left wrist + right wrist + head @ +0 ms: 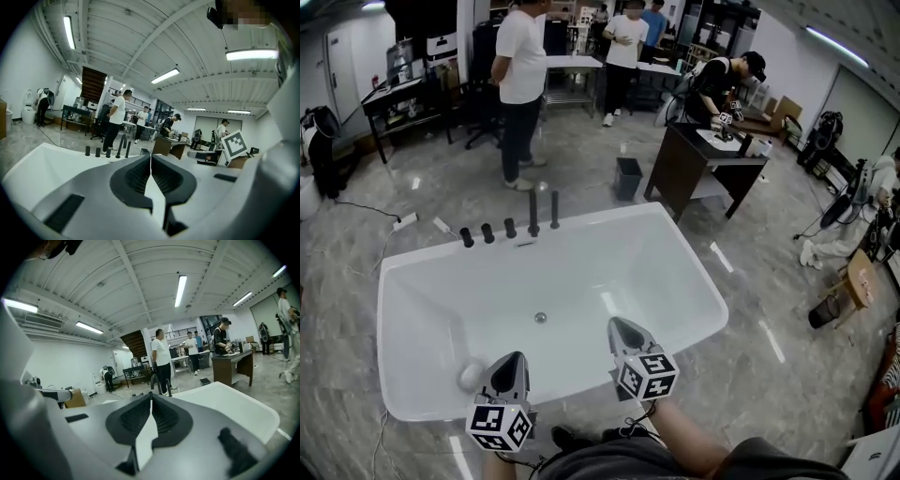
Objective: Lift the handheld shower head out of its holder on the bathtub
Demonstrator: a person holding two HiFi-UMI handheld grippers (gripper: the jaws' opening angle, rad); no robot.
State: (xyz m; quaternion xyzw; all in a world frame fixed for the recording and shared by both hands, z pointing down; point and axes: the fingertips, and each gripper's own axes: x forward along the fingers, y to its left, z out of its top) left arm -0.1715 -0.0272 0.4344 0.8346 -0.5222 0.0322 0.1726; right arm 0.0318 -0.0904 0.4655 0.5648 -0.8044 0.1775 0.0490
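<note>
Both left gripper (514,358) and right gripper (620,324) have jaws together, empty; black rod-shaped handheld shower head (554,208) well ahead; only head view shows glossy white bathtub's (422,281) round metal drain (541,318).

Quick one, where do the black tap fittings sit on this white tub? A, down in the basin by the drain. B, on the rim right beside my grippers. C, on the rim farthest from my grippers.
C: the black fittings stand in a row on the bathtub rim across from the left gripper and right gripper.
</note>
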